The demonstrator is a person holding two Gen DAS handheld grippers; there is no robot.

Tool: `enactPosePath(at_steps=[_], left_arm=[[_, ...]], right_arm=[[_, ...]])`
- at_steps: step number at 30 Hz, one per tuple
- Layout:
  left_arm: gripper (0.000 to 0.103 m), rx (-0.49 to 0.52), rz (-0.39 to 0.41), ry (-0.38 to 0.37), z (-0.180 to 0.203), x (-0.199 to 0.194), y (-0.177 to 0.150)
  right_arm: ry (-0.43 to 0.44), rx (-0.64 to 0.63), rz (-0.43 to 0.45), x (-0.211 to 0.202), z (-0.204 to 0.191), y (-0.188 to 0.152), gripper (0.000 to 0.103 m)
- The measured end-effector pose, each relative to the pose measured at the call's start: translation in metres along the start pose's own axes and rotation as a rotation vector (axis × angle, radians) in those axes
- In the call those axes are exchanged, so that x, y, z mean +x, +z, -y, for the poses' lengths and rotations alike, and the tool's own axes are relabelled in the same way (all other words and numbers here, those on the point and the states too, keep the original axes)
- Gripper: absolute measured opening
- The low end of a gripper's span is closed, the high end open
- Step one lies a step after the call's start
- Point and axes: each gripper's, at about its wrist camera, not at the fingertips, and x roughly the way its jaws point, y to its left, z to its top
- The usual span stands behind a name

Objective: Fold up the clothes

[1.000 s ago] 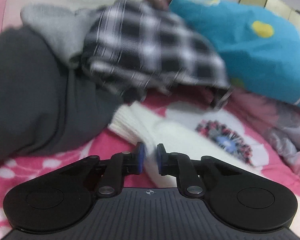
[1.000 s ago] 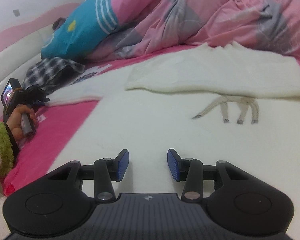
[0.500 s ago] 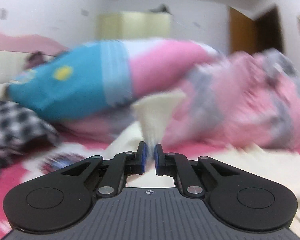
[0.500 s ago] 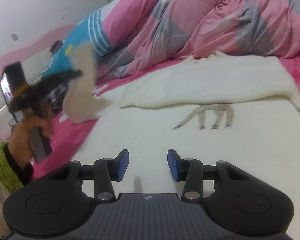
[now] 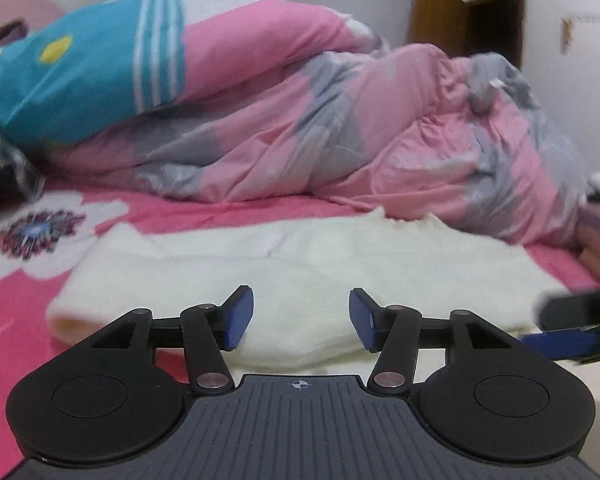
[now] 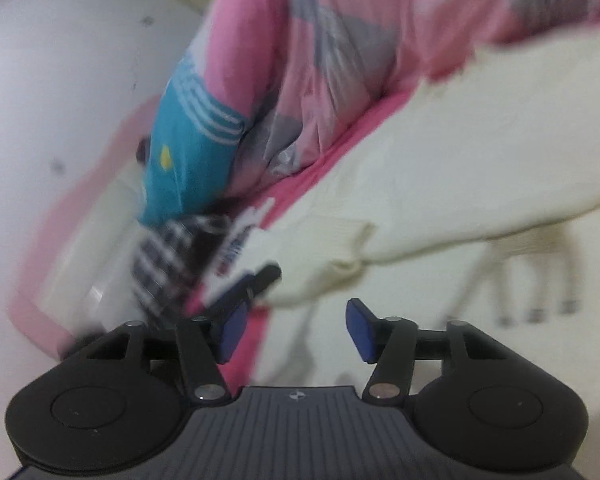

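I am holding my left gripper (image 5: 301, 317), jaws just opening and empty, over the cream knitted sweater (image 5: 300, 268) folded lengthwise across the pink floral bedsheet (image 5: 16, 304). My right gripper (image 6: 293, 330) is spreading too, empty; the rumpled pink-and-grey quilt (image 5: 380, 132) is crowding the sweater's far edge.

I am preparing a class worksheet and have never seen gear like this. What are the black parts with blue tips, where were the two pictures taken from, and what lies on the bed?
Each picture comes from a camera on a hand-held gripper, looking along its two blue-padded fingers. The left gripper and the right gripper have just been opening and hold nothing. On the pink bed sheet lies a cream sweater, one sleeve folded across it. Behind is a pink and grey quilt, a blue pillow and checked cloth.
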Motion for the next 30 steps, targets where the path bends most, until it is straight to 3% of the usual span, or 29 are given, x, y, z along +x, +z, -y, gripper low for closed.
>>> enactPosePath(at_steps=[5,9,11,13,14,17,22,25,30], left_arm=[[0.053,-0.153,-0.052,0.026,-0.03,0.019,0.003],[0.053,-0.144,-0.054,0.034,-0.032,0.023,0.003],[0.053,-0.135,-0.054,0.039,-0.032,0.024,0.003],[0.053,-0.13,-0.048,0.038,-0.031,0.024,0.003],[0.053,-0.132,-0.039,0.033,-0.032,0.023,0.003],[0.053,-0.115,0.011,0.006,-0.031,0.016,0.005],[0.053,-0.003,0.069,-0.028,-0.014,0.007,0.004],[0.053,0.034,0.056,-0.029,-0.007,0.009,0.001],[0.052,0.009,-0.023,-0.014,-0.013,0.024,-0.001]], right_arm=[[-0.068,0.151,-0.09,0.061,0.02,0.023,0.059],[-0.101,0.183,-0.112,0.094,0.026,0.026,0.057],[-0.1,0.169,-0.106,0.104,0.022,0.027,0.046],[-0.095,0.142,-0.101,0.112,0.016,0.027,0.012],[-0.097,0.112,-0.095,0.111,0.011,0.026,0.011],[-0.122,-0.032,-0.018,0.098,-0.011,0.032,0.008],[-0.197,-0.213,0.154,0.059,-0.033,0.067,0.006],[-0.271,-0.259,0.239,0.032,-0.03,0.091,0.006],[-0.37,-0.254,0.346,-0.023,0.0,0.116,0.006]])
